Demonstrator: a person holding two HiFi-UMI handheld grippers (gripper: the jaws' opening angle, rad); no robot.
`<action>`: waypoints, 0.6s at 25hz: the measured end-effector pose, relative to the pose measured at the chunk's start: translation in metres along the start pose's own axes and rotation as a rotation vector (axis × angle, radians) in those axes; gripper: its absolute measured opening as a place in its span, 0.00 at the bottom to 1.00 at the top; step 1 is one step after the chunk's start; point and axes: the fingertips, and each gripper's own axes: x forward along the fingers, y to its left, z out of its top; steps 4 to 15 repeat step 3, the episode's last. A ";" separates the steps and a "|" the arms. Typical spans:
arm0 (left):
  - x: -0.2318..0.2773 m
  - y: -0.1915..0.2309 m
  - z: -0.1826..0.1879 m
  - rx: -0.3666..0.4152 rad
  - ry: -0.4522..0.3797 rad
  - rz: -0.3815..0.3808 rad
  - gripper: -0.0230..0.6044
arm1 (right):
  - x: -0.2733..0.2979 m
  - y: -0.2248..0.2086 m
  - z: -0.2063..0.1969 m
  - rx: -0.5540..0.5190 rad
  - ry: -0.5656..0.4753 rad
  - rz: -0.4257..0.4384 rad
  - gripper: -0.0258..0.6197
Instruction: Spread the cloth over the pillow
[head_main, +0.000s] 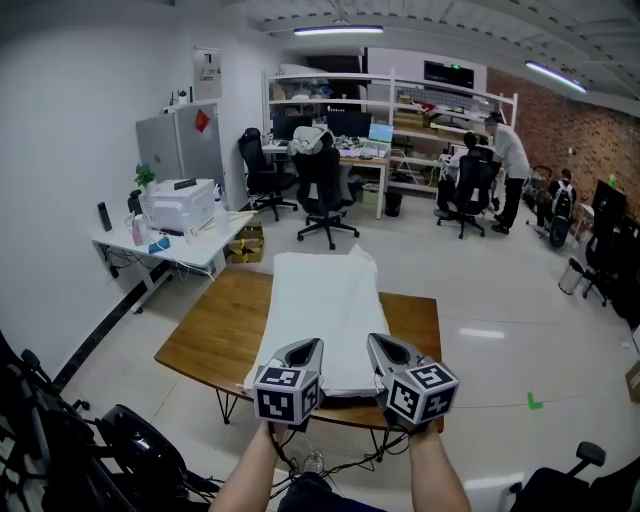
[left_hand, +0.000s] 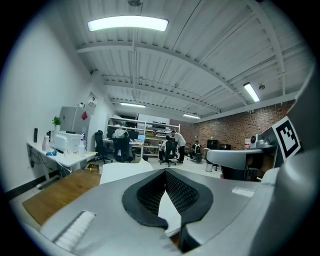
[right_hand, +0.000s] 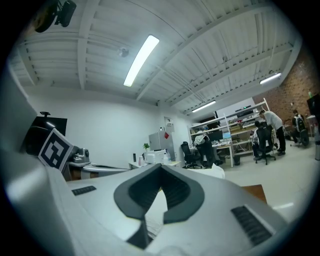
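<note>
Head view shows the long white rectangular cloth lying on the brown wooden table. Its long axis runs straight ahead of both sets of fingertips, and its near short end sits just under and in front of them. The left gripper and the right gripper sit side by side at that near end, one toward each corner, so neither is nearer than the other. The far end lies well beyond the fingertips.

In the left gripper view the black ribbed pads have come together at their tips, with white fabric showing below the gap. The right gripper view shows the same closed pads. Whether a thin fold of cloth is pinched at either tip cannot be made out.

A thicker white edge under the near end is probably the pillow. By my reading, any spreading must travel along that forward axis, both hands moving together.
</note>
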 end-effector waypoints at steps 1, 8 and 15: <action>0.000 0.000 0.000 0.001 0.002 0.000 0.05 | 0.000 -0.001 0.000 0.000 0.000 0.001 0.06; 0.001 -0.001 0.000 0.004 0.005 0.000 0.05 | 0.000 -0.002 0.000 -0.001 0.001 0.002 0.06; 0.001 -0.001 0.000 0.004 0.005 0.000 0.05 | 0.000 -0.002 0.000 -0.001 0.001 0.002 0.06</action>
